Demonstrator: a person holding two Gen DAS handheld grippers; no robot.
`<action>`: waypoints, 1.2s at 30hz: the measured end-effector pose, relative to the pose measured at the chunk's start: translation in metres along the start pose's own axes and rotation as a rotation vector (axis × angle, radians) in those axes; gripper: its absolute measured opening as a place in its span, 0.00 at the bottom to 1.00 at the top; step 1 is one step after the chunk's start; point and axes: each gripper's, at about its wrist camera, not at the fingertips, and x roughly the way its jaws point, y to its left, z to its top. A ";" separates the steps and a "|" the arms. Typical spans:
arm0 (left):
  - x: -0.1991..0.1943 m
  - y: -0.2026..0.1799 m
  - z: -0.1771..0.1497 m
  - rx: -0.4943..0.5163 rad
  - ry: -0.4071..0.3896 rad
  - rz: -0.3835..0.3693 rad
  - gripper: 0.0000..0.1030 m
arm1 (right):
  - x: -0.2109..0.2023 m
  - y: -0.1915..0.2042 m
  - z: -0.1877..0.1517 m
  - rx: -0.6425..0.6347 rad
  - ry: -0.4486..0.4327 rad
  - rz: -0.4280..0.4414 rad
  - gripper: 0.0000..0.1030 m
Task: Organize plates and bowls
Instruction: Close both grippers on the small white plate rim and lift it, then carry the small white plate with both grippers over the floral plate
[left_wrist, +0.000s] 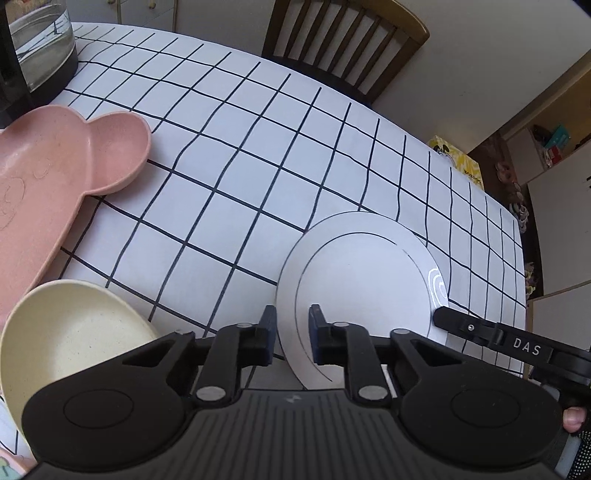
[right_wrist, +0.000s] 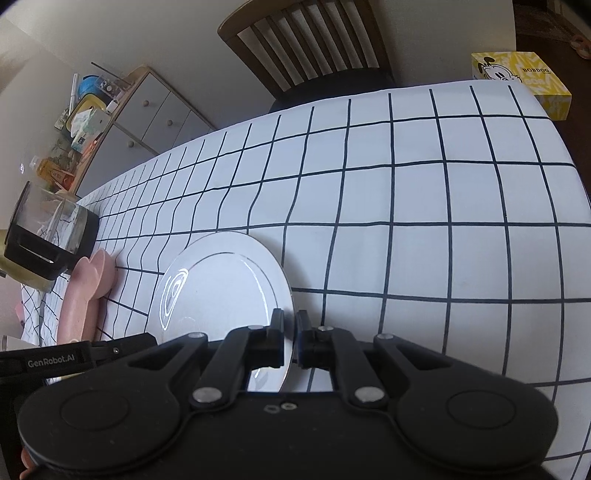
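The fingers (right_wrist: 277, 325) of the right gripper (right_wrist: 290, 323) were pinched on the near rim of the white plate (right_wrist: 221, 288), which sat tilted above the checked tablecloth (right_wrist: 424, 221); the left gripper (left_wrist: 292, 317) straddled the opposite rim of that plate (left_wrist: 362, 273), its jaws set a little apart, and whether they pressed the rim could not be told. A pink bear-shaped plate (left_wrist: 55, 173) lay to the left on the cloth; a cream bowl (left_wrist: 74, 332) sat just beside it; a glass jug (right_wrist: 48, 236) stood beyond; a wooden chair (right_wrist: 306, 48) faced the far edge.
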 end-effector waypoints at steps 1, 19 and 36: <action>0.000 0.000 0.000 0.004 -0.002 0.003 0.11 | 0.000 -0.001 0.000 0.000 -0.001 0.000 0.07; 0.017 0.002 0.006 0.042 0.017 -0.039 0.11 | -0.004 -0.009 -0.004 0.026 -0.012 0.009 0.06; -0.044 -0.004 0.015 0.103 -0.097 -0.090 0.11 | -0.045 0.022 0.001 -0.003 -0.130 0.003 0.06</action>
